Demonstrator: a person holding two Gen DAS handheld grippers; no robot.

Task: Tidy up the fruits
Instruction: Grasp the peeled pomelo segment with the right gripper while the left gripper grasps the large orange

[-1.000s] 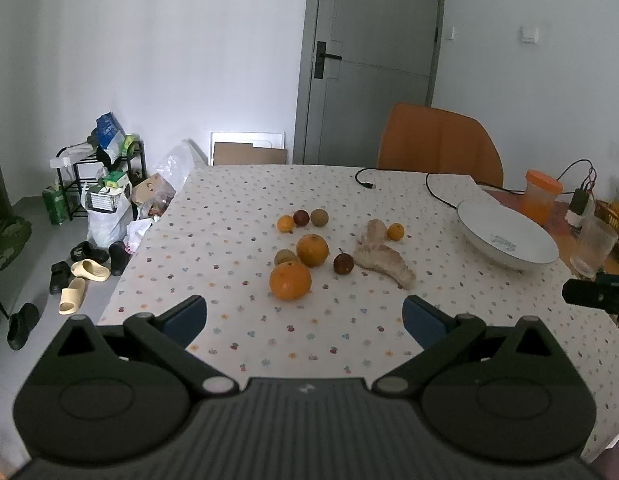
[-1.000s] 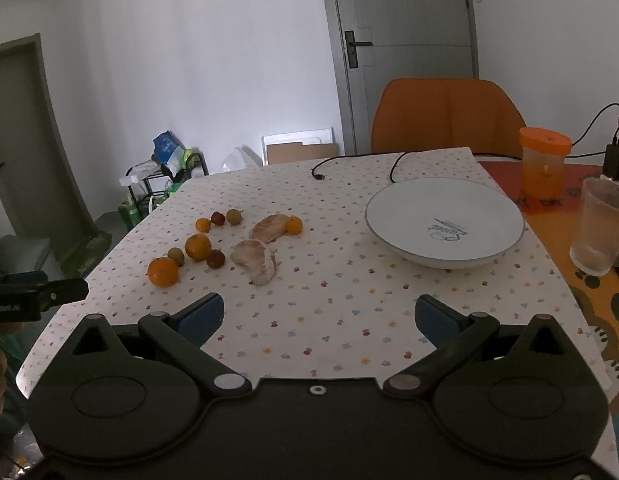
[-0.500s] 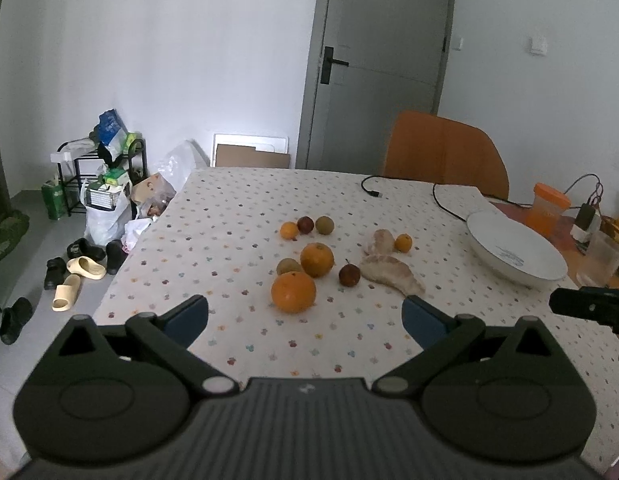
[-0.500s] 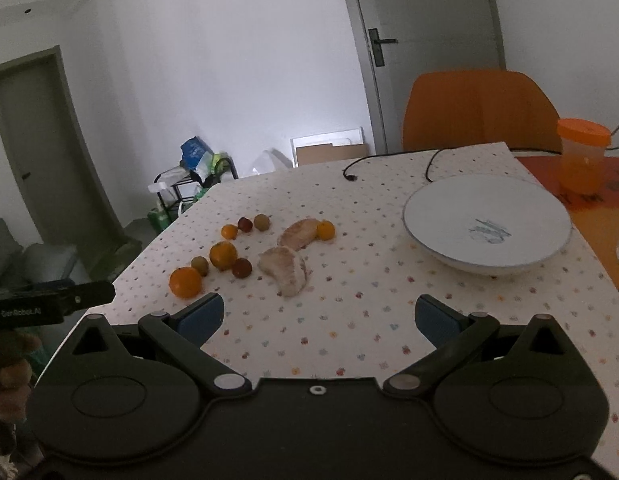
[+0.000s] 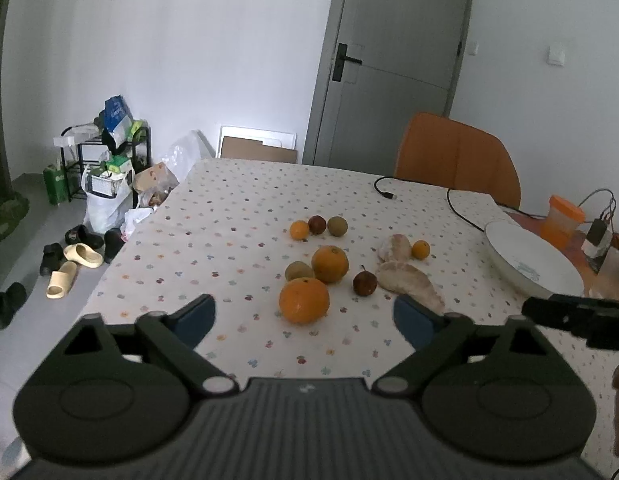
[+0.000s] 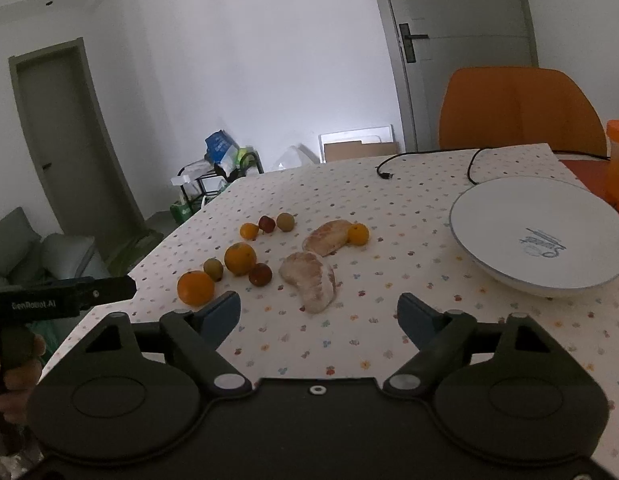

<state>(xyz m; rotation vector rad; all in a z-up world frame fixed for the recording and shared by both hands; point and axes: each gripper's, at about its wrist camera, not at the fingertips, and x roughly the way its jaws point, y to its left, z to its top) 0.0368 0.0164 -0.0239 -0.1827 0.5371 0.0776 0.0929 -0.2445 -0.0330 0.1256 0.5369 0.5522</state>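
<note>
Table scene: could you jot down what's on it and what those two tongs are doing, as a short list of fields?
surface: table with a dotted cloth
fruit: loose cluster of oranges, small round fruits and two peeled segments, all on the cloth
bowl: white bowl, nothing in it, right of the fruit
left tongs: open, holding nothing, facing the nearest orange
right tongs: open, holding nothing, facing a peeled segment
other: black cable, orange chair
</note>
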